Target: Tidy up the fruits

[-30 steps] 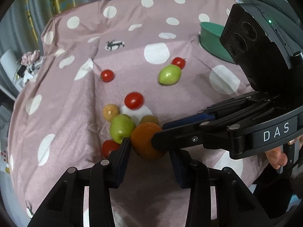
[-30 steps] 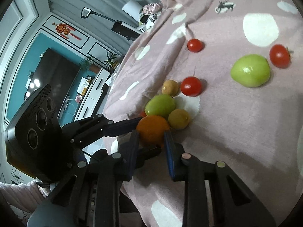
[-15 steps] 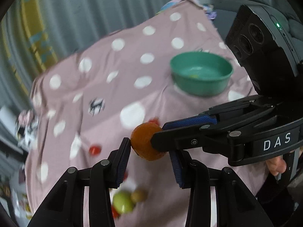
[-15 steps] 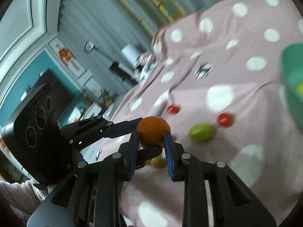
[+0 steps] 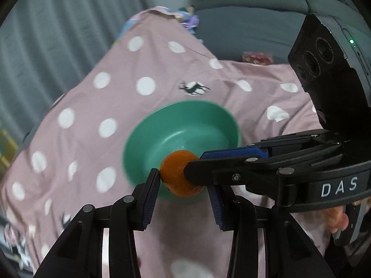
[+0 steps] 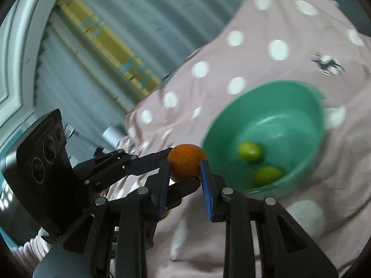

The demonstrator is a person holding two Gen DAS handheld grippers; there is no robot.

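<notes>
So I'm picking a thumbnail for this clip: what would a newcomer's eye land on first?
First the orange, bright at the centre, pinched between the right gripper and the left gripper at once, in the air by the near rim. Next the green bowl on the pink polka-dot cloth, with two small green fruits inside it in the right wrist view.

Bowl (image 6: 266,106) rim smeared by motion blur; two green fruits (image 6: 250,151) inside blurred, kind untellable. Orange (image 5: 178,173) partly hidden at 3 o'clock by right gripper (image 5: 194,169).
</notes>
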